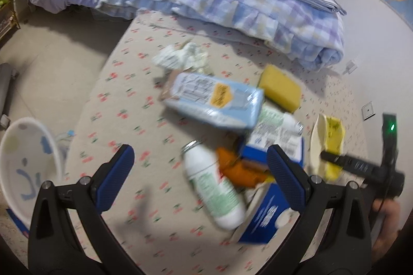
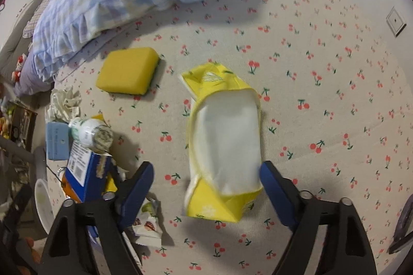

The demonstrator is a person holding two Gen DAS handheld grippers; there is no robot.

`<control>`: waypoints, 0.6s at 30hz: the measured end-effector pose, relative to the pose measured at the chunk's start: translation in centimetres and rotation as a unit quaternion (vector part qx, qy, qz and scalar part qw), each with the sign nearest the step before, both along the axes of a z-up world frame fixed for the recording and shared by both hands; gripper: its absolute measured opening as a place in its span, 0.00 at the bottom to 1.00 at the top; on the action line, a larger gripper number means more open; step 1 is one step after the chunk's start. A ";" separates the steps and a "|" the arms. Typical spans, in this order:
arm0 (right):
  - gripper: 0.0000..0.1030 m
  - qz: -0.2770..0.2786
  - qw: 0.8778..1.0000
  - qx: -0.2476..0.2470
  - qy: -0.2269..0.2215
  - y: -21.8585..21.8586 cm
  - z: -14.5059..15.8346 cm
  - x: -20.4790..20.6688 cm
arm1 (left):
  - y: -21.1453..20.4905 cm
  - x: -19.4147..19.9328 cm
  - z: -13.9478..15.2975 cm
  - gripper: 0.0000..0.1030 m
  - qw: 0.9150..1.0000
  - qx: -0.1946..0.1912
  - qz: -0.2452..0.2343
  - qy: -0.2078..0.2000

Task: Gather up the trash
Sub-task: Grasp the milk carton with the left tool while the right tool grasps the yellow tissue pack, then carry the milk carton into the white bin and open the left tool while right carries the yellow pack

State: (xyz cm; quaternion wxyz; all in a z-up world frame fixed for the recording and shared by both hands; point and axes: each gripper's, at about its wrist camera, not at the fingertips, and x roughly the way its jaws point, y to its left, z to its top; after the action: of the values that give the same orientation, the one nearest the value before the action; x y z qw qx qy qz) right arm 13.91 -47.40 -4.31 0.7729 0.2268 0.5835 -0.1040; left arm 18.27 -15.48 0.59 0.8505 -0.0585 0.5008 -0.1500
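Cherry-print beige mat (image 2: 322,47) beside a bed: right gripper (image 2: 206,187) straddles a yellow, white-windowed soft tissue pack (image 2: 224,135) at frame centre.
Its jaws stand apart, right pad near the pack; centre them across it before squeezing. Left gripper (image 1: 201,171), jaws apart, hovers over the white plastic bottle (image 1: 211,187). Labels are too blurred to read.

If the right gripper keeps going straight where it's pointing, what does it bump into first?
Most likely the yellow tissue pack. It lies on the cherry-print mat right between the open right gripper fingers. Depth is hard to judge, but nothing else seems to be in the way.
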 end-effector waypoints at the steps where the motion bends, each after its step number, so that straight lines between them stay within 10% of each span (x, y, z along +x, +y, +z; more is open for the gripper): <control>1: 0.78 -0.003 1.000 0.006 0.002 -0.1 -0.3 0.0 | -0.6 0.3 0.1 0.99 1.000 0.000 -0.003 -0.007; 5: 0.54 -0.016 1.000 0.025 0.010 -0.9 -1.3 -0.4 | -2.2 2.0 -0.5 0.99 1.000 -0.001 0.006 -0.006; 18: 0.48 0.016 1.000 -0.013 -0.010 -1.8 -0.1 -2.7 | -1.7 7.2 -3.6 0.99 0.984 -0.059 0.158 0.054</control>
State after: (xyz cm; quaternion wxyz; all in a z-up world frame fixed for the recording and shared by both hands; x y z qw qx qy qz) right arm 11.18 -49.16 -4.41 0.7833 0.2084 0.5776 -0.0969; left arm 25.51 -17.20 -2.99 0.8303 -0.1952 0.5205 -0.0393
